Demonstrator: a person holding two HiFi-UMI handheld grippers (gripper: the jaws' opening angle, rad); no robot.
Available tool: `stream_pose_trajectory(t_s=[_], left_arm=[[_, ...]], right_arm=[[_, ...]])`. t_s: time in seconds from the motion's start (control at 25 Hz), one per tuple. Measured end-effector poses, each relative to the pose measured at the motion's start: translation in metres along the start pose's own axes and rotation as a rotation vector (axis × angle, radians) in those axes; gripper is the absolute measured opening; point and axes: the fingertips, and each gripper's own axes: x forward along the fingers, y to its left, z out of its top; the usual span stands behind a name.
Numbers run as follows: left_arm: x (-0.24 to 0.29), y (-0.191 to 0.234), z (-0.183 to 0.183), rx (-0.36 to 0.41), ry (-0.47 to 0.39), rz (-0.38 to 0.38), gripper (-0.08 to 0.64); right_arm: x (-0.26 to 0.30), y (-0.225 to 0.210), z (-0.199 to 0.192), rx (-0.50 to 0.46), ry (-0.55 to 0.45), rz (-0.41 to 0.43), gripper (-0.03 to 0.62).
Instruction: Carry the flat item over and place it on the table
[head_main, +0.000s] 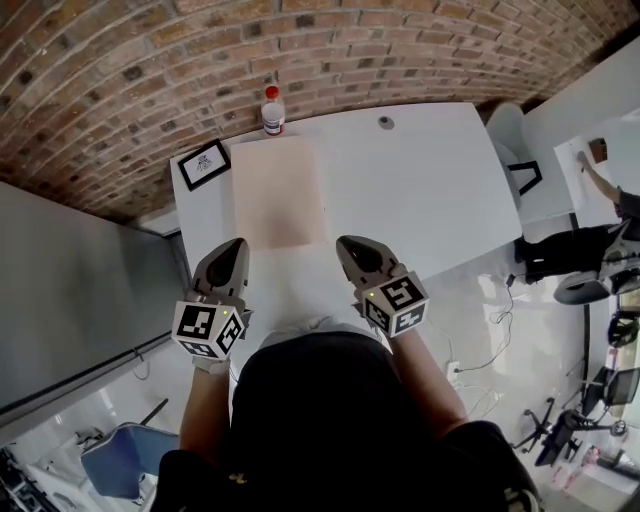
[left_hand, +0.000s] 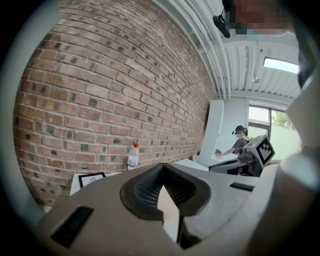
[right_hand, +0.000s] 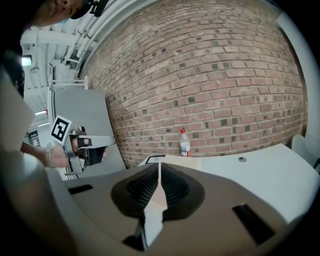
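**A:** Where is the flat item?

**B:** The pale pink sheet (head_main: 278, 190) lies flat on the white table (head_main: 420, 190), left of centre. Its far edge is near the bottle (head_main: 272, 110), and the framed card (head_main: 204, 164) is just to its left. I'd say it is already placed.

**A:** So what is the step in hand?

**B:** Clearing off, I'd judge. The left gripper (head_main: 236, 247) sits at the sheet's near left corner, and the right gripper (head_main: 347, 245) is just beside the near right corner. Both should draw straight back towards the near edge, kept level, so neither tip catches a corner and skews the sheet.

**A:** Are they holding it?

**B:** No. In each gripper view the jaws are pressed together to a thin slit. Only a pale sliver of surface shows through, and nothing is clamped. Whether the tips touch the sheet I can't tell from above.
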Motion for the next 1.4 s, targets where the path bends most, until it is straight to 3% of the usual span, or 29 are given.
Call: stream_pose_trajectory(t_s=[0.12,0.4,0.68,1.04,1.4], left_arm=[[-0.015,-0.014,0.016,-0.037,-0.043,-0.034,0.003],[-0.043,-0.040,0.046,-0.005,-0.111,-0.067,0.003],[-0.051,-0.063,0.061,-0.003,-0.119,-0.122,0.003],[-0.051,-0.080,0.065,-0.005,-0.111,-0.115,0.003],[-0.048,-0.087,0.057,0.035,-0.089,-0.046,0.003]], right_arm=[[-0.019,0.008,0.017,-0.010,-0.049,0.013,0.021],[-0.058,0.027,0.047,-0.024,-0.137,0.031,0.021],[-0.078,0.032,0.063,-0.051,-0.170,0.042,0.020],[-0.084,0.037,0.070,-0.086,-0.181,0.069,0.020],[-0.086,0.037,0.072,-0.095,-0.191,0.092,0.014]])
